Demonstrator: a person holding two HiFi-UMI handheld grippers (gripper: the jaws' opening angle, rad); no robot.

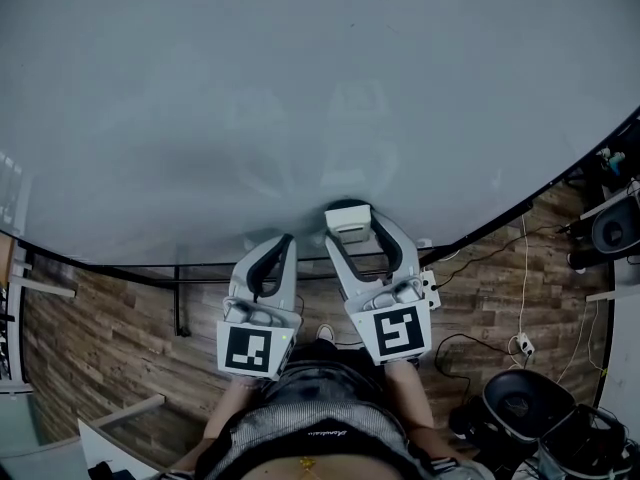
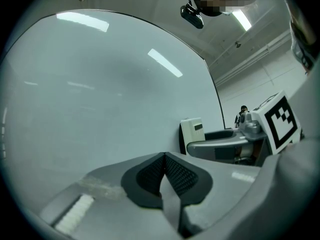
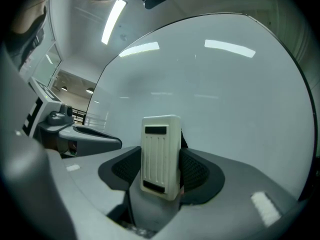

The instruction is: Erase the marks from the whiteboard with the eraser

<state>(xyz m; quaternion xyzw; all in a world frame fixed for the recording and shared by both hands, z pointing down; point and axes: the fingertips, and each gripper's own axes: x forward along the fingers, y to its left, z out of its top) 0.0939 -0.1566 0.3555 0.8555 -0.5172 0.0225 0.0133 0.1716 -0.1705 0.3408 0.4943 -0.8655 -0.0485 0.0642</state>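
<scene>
The whiteboard (image 1: 300, 98) fills most of the head view and looks blank, with no marks that I can see. My right gripper (image 1: 352, 230) is shut on the white eraser (image 3: 160, 154), which stands upright between its black pads at the board's lower edge. In the head view the eraser (image 1: 350, 220) shows at the jaw tips, against the board. My left gripper (image 1: 282, 248) is just left of it, shut with nothing between its pads (image 2: 152, 174). From the left gripper view the eraser (image 2: 192, 134) and the right gripper's marker cube (image 2: 277, 119) are seen at the right.
The whiteboard's dark lower frame (image 1: 180, 268) runs above a wood-pattern floor (image 1: 100, 348). Cables (image 1: 500, 348) and round black equipment (image 1: 525, 403) lie on the floor at the right. A speaker-like object (image 1: 615, 228) stands at the far right edge.
</scene>
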